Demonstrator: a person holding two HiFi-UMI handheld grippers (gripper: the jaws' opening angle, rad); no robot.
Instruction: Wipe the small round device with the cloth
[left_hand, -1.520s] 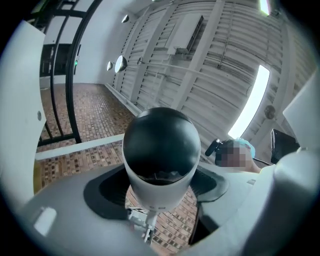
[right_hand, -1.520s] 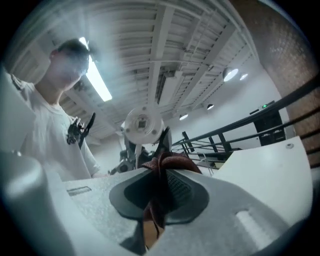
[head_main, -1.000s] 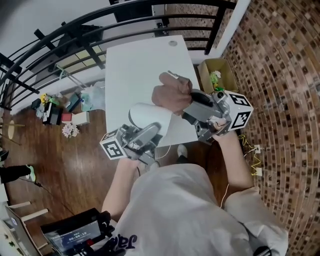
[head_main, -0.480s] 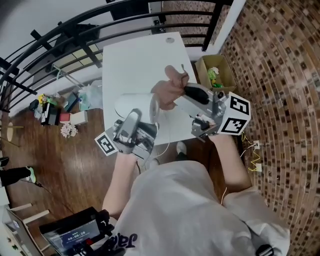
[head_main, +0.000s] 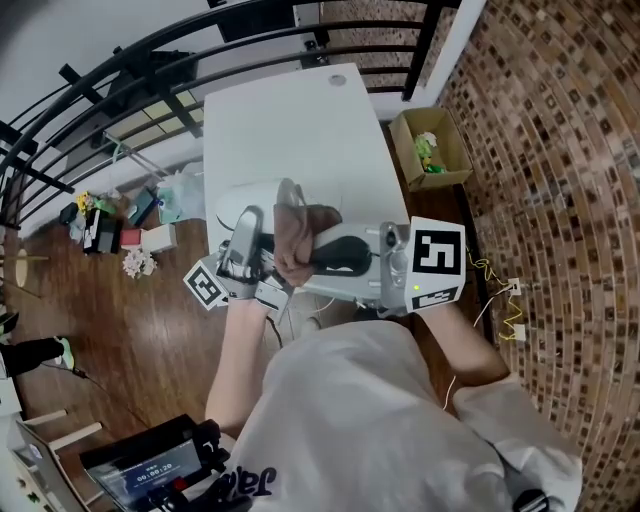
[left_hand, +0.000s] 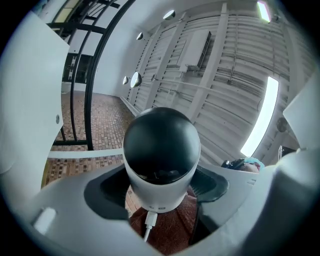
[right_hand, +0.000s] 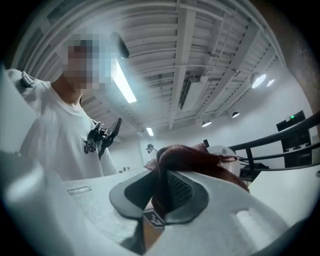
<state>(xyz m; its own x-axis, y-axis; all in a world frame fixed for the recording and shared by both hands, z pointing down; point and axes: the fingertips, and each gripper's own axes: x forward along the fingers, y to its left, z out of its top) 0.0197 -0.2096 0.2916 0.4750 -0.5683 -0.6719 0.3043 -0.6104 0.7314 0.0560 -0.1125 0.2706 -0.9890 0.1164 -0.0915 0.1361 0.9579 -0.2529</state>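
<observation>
A white table (head_main: 290, 110) fills the upper middle of the head view, with a black railing (head_main: 120, 70) curving across the upper left and a patterned brick floor (head_main: 560, 150) running down the right side. We see a cardboard box (head_main: 432, 150) on that floor just right of the table. A scatter of small items (head_main: 110, 225) lies on the wood floor (head_main: 130, 330) at the left edge.

At the centre of the frame, over the table's near part, the left gripper (head_main: 246, 235) holds the small round device (head_main: 252, 205). Its jaws are set wide and press on the white body from both sides. In the left gripper view the device fills the middle, a dark dome over a white base. A white cable (left_hand: 148, 223) leaves its underside, and pale ceiling slats (left_hand: 225, 75) show behind it.

The right gripper (head_main: 312, 255) lies in from the right of the head view, its marker cube (head_main: 437, 262) facing the camera. Its jaws are clamped narrow on a reddish-brown cloth (head_main: 300, 232). We see the cloth bunched against the device's right side; in the left gripper view it shows just under the base, by the cable.

In the right gripper view the cloth folds over the pads at centre, and the device's white shell peeks out behind it at right. A person (right_hand: 55, 135) in a white T-shirt stands at left under strip lights (right_hand: 122, 82).
</observation>
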